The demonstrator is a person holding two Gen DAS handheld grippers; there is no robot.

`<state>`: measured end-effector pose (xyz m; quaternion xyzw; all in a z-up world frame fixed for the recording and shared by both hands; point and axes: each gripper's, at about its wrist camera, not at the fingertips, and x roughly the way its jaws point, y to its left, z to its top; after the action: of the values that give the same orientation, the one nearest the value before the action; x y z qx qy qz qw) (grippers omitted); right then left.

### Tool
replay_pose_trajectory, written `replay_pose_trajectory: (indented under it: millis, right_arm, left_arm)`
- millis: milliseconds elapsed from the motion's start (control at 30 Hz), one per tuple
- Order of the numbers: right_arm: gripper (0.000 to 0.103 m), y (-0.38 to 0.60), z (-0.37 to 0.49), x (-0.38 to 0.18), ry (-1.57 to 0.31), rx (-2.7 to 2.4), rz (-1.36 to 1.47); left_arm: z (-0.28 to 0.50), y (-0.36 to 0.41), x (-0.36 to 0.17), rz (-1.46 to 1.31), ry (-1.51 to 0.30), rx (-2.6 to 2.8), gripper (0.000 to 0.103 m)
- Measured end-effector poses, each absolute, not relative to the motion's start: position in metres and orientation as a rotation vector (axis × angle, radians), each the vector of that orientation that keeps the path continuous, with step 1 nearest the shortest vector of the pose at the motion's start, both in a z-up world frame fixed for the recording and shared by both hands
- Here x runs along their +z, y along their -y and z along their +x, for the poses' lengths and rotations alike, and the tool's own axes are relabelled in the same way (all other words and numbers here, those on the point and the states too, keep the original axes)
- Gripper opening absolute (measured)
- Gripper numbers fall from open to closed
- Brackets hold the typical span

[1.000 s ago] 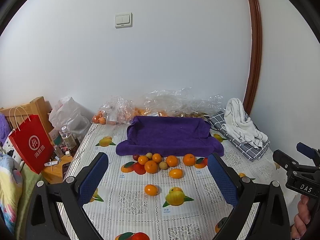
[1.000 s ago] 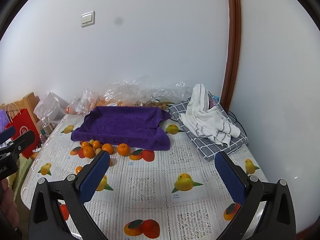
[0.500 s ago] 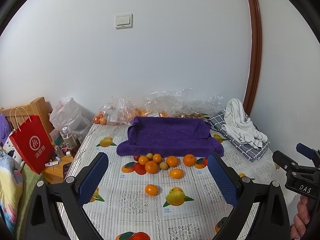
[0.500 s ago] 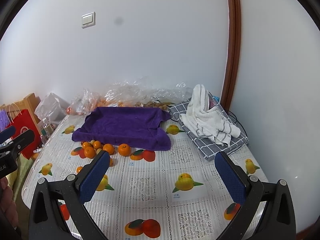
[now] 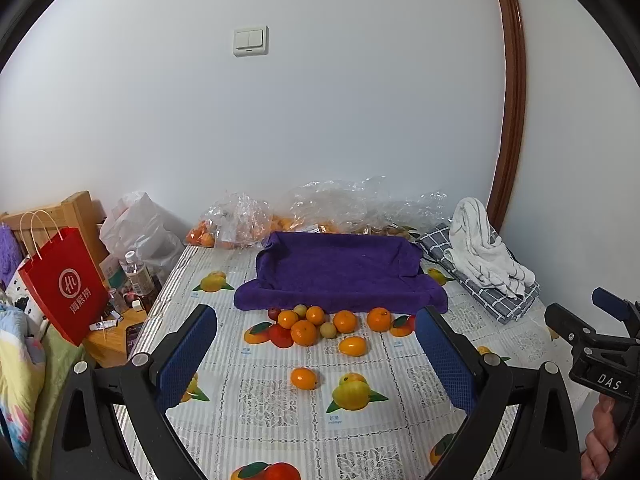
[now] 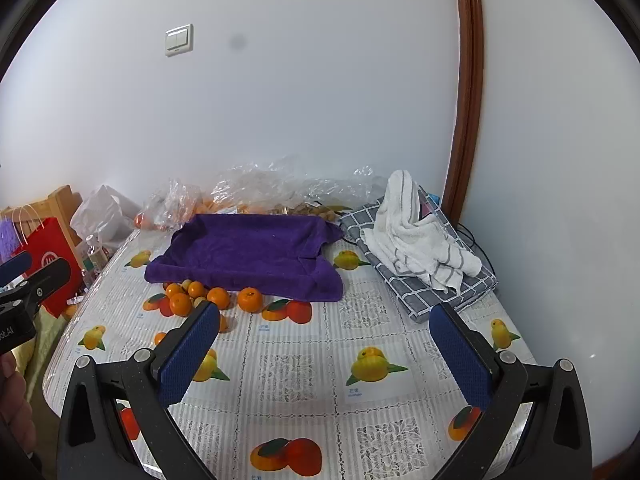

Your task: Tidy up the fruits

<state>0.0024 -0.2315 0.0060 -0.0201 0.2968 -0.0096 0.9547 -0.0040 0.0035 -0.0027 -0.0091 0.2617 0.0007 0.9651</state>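
Crept barely nearer the loose oranges (image 5: 305,332) since earlier. Kept left gripper (image 5: 316,354) and right gripper (image 6: 326,354) spread wide, empty. Looked small, round, roll-prone; best pinched across the middle

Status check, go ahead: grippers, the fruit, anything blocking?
Left gripper open, empty. Right gripper open, empty. Loose fruit on the table in front of the purple towel, none on it. Path clear.

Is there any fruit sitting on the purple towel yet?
No, the purple towel is bare, and the oranges lie on the table in front of it.
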Motion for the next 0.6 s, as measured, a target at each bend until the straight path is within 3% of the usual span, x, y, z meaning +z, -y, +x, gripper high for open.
replay_pose_trajectory:
  millis: [600]
  right_arm:
    - [0.103,0.2306,0.0003,0.0042,-0.596,-0.016,-0.043]
  left_arm:
    - [-0.0026,-0.0042,-0.0012,-0.025,-0.527,-0.001,0.100]
